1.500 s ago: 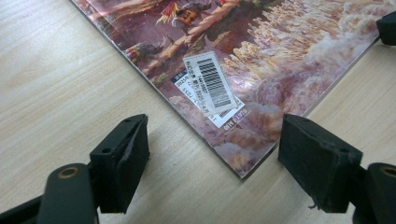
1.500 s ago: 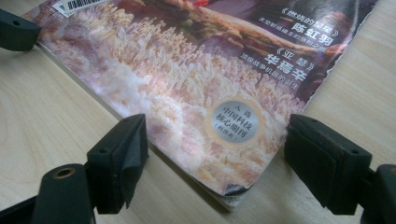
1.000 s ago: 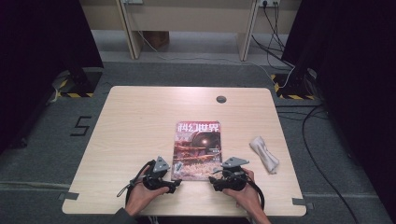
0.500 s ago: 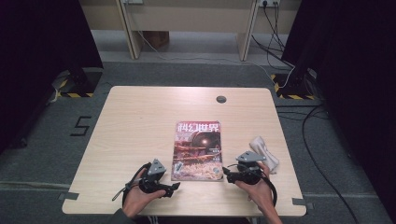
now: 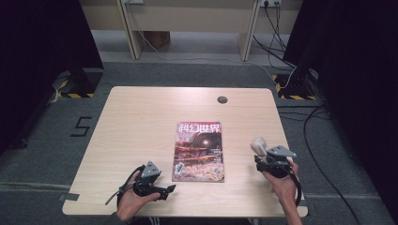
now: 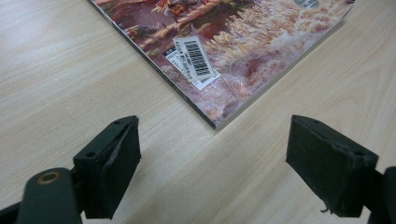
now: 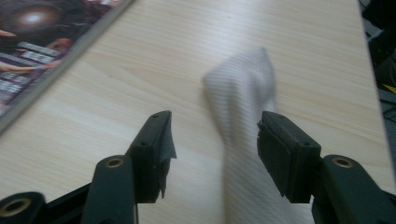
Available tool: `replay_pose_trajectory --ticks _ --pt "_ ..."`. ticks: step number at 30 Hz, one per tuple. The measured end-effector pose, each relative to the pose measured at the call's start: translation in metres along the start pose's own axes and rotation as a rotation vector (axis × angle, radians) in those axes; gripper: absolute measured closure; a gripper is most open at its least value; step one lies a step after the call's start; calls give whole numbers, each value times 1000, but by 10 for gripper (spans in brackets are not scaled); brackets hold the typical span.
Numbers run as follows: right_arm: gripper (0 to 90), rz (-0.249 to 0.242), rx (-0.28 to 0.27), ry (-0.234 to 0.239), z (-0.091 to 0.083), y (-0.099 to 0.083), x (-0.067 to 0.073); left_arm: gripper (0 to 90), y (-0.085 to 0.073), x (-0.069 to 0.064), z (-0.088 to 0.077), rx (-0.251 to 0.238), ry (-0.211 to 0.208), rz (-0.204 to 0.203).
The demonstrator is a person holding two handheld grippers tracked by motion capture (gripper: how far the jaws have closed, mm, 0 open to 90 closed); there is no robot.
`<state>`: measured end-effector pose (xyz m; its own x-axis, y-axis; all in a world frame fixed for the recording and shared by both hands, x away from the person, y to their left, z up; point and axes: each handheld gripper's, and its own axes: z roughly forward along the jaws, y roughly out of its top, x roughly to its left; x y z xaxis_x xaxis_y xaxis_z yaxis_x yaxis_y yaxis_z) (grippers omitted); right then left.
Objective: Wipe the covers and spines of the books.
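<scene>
A high camera looks forward and down over the whole pale wooden surface (image 5: 141,122), while two cameras riding low and close share with it the glossy red-covered magazine (image 5: 199,151) (image 6: 224,51) (image 7: 32,42) at centre.

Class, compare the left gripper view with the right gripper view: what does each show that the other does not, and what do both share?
Left gripper view: a barcode label on the magazine's near corner, and the left tool with its jaws wide apart over bare table, nothing between them.

Right gripper view: a white ribbed cloth lying between the jaws of the right tool, which have just been closing; the pads do not yet press on it.

Both: the magazine lying flat and the pale wooden table.
</scene>
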<state>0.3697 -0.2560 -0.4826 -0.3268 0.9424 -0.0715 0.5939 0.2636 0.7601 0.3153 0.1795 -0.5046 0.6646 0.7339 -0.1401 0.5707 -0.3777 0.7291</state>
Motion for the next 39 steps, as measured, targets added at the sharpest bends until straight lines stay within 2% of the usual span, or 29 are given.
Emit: replay_pose_trajectory --ticks 3,7,14,15,18,21,24,25,32,39 --pt "474 13 8 -20 1 -3 -11 171 0 -1 1 6 -6 7" --pt "534 11 31 -41 5 -5 -18 172 0 -2 2 7 -8 8" --pt "648 -22 70 -34 17 -5 -21 172 0 -1 3 7 -4 6" --pt "672 -31 81 -32 23 -4 -22 172 0 -1 3 11 -6 10" --pt "714 -37 75 -25 30 -2 -21 173 1 -1 4 14 -7 10" --pt "719 -50 73 -31 37 4 -16 173 1 -1 4 14 -5 11" --pt "711 -40 59 -6 46 10 -10 173 1 -1 4 13 -5 12" --pt "710 -56 61 -7 48 13 -8 173 1 -1 4 14 -6 12" --pt "707 -61 39 24 60 25 3 173 1 -2 4 16 -8 17" --pt "621 -46 27 23 62 32 6 173 1 -2 5 16 -11 17"
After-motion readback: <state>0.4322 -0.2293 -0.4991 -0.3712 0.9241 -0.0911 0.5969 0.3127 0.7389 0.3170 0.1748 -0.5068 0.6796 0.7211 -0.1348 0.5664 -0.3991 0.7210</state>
